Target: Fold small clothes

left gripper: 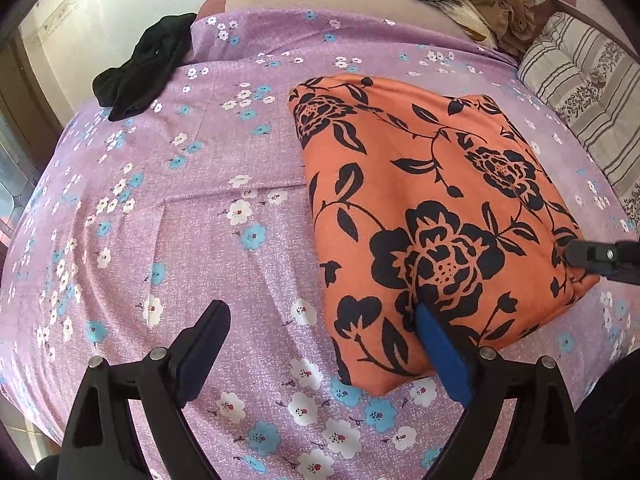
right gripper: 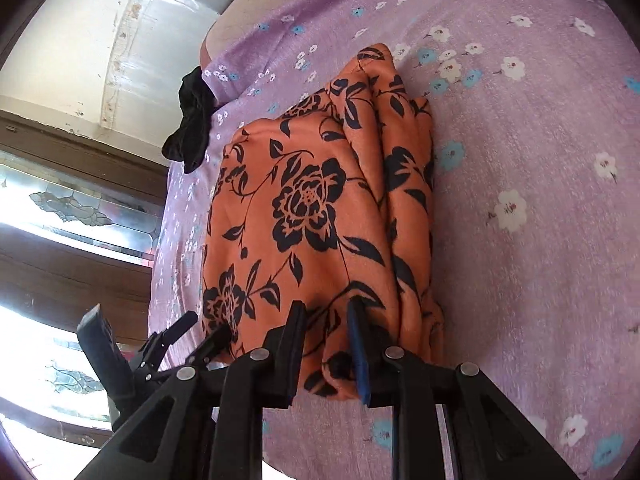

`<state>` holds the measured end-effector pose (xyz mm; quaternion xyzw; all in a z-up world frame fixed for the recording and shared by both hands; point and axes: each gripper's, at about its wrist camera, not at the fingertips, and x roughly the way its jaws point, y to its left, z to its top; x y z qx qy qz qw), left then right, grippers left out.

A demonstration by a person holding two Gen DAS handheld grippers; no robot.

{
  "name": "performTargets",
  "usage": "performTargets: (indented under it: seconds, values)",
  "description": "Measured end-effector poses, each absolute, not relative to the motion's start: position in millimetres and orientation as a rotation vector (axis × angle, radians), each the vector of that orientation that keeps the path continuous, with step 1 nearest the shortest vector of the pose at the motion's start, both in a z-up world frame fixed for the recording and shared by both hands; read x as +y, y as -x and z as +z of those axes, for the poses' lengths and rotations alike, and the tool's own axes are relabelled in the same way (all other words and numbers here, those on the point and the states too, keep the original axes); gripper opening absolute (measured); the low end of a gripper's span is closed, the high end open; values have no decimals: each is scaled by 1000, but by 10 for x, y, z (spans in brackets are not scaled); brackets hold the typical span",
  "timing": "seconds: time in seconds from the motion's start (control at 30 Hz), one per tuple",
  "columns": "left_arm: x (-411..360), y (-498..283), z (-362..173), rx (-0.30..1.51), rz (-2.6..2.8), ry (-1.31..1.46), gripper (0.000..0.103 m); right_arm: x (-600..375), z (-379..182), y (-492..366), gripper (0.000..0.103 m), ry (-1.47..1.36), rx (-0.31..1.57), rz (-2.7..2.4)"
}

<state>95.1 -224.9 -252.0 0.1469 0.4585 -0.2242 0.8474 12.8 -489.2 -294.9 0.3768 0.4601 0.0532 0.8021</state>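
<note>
My left claw (left gripper: pixel 320 316) gapes wide at the folded orange floral cloth (left gripper: pixel 432 208); my right claw (right gripper: pixel 324 312) pinches its edge, lower centre, on the bed (left gripper: pixel 160 240).

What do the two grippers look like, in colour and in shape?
Both the left gripper and the right gripper have black, angular plastic frames with round silver bolt heads. Their flat fingers carry blue pads on the inner faces. No cables or sleeves show.

Matt orange floral cloth (left gripper: pixel 420 208)
</note>
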Motion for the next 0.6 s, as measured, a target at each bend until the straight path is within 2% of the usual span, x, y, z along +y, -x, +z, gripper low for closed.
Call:
performTargets:
  seconds: [0.2,0.43,0.6]
  values:
    - [-2308,-831,-2337,863,-429,-368,94,-4819,-2957,30,25,-783,986,78]
    - [-2338,-769,-2270,823,-421,-396,94,-4836,-2567,114,26,-702,783,44]
    - [-2371,-803,-2313,832,-412,-411,94,-4775,-2803,-148,25,-695,950,4]
